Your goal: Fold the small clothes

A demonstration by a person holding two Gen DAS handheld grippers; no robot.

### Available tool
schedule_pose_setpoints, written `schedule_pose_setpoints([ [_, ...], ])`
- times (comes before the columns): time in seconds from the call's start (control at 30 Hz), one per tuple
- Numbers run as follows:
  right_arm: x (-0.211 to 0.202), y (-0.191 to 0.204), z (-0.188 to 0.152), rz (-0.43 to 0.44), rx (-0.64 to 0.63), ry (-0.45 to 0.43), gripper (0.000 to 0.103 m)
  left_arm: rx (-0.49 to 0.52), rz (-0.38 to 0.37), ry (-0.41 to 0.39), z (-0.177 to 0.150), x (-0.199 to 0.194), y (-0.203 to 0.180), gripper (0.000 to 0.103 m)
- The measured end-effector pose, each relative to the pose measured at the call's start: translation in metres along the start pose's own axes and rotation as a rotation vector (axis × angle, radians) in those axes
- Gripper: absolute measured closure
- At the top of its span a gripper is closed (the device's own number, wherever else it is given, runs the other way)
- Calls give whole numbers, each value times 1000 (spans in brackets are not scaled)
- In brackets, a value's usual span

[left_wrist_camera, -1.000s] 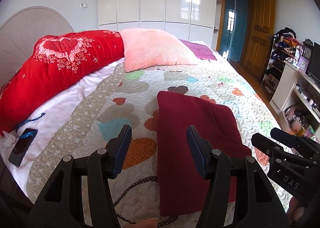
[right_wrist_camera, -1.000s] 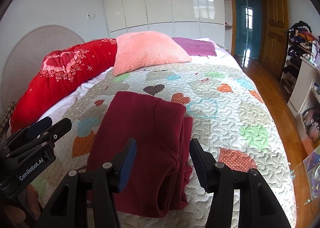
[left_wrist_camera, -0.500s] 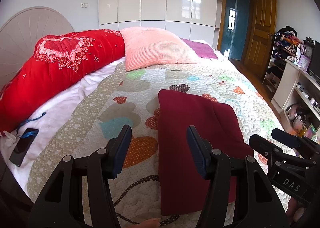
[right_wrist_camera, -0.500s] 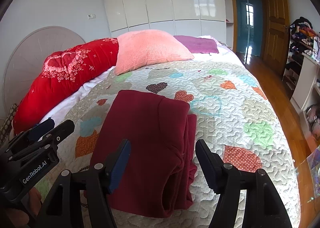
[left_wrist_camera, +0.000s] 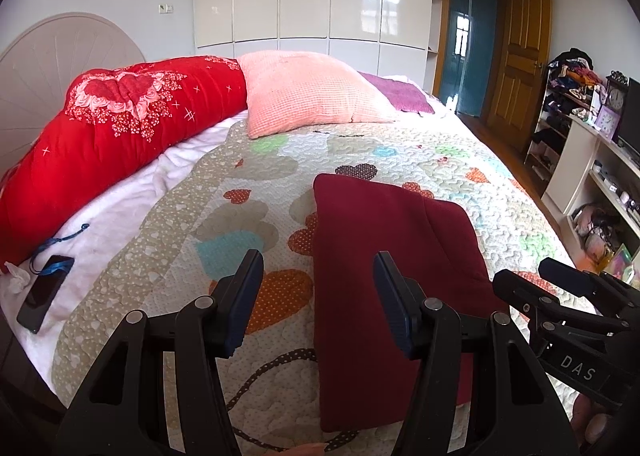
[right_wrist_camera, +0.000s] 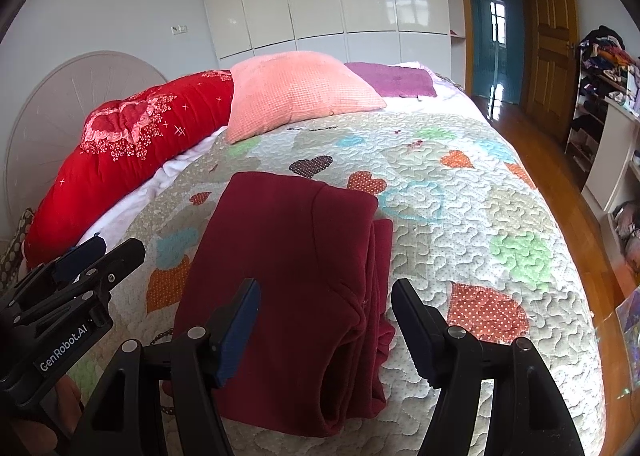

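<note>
The right gripper (right_wrist_camera: 326, 322) has just been opening; its jaws now stand spread with nothing pinched, the dark red garment (right_wrist_camera: 292, 280) lying below and between them, untouched as far as the view shows; the garment rests folded into a long rectangle on the quilt (right_wrist_camera: 460, 192) of the bed, its layered edges bunched along its right side; the widening reads as a release after a fold, so this piece looks close to finished, though the thick right edge may want tidying; the left gripper (left_wrist_camera: 318, 302) hovers over the garment's left border with jaws spread and empty; against the earlier frame, the right jaws are wider apart, while the left jaws and the garment show no change
</note>
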State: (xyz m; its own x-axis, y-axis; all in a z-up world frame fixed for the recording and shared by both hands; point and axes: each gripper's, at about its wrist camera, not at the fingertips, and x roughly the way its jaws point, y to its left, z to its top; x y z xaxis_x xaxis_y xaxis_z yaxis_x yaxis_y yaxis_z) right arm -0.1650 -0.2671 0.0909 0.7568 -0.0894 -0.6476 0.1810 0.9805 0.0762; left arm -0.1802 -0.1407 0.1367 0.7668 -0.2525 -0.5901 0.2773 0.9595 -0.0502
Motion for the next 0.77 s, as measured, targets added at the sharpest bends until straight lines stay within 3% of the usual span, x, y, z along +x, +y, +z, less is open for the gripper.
schedule_pose_setpoints([
  [0.77, 19, -5, -5, 13, 12, 40, 37, -18, -9, 3, -1, 15, 10, 46],
])
